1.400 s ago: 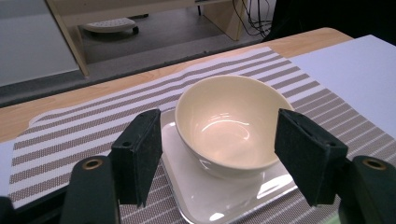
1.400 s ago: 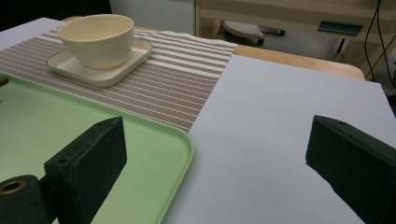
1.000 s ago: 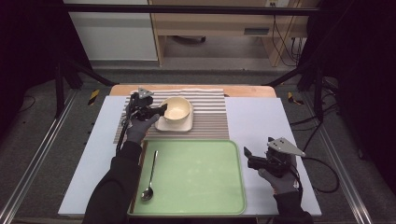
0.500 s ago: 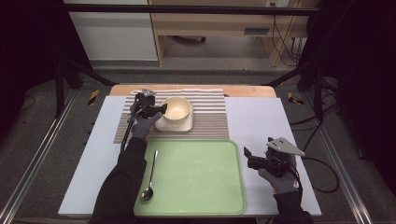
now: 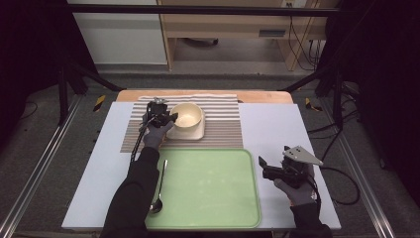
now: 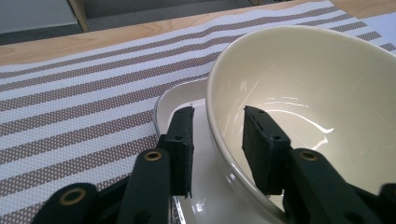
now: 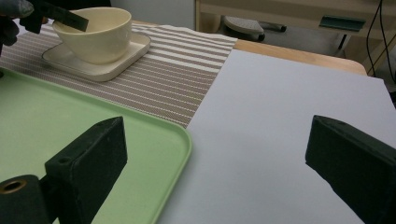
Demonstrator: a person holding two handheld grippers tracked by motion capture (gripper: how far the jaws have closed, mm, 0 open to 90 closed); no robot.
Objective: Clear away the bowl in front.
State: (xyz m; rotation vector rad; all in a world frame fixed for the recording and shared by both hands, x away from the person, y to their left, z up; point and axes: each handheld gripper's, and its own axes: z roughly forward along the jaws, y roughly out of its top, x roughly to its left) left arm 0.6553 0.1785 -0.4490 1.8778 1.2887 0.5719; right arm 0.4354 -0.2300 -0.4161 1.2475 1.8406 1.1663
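Straddling the near-left rim of the bowl with the left gripper, jaws just closing, one pad inside, one outside, not yet pressing. Sitting on a saucer on the striped mat, far left. Judging glazed ceramic: rigid, slippery, breakable; pinching the rim firmly. Idling gaping at near right: right gripper.

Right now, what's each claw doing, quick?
Left claw: astride the bowl rim, jaws just been closing, pads not yet pressing it.
Right claw: open wide, holding nothing, beside the green tray.
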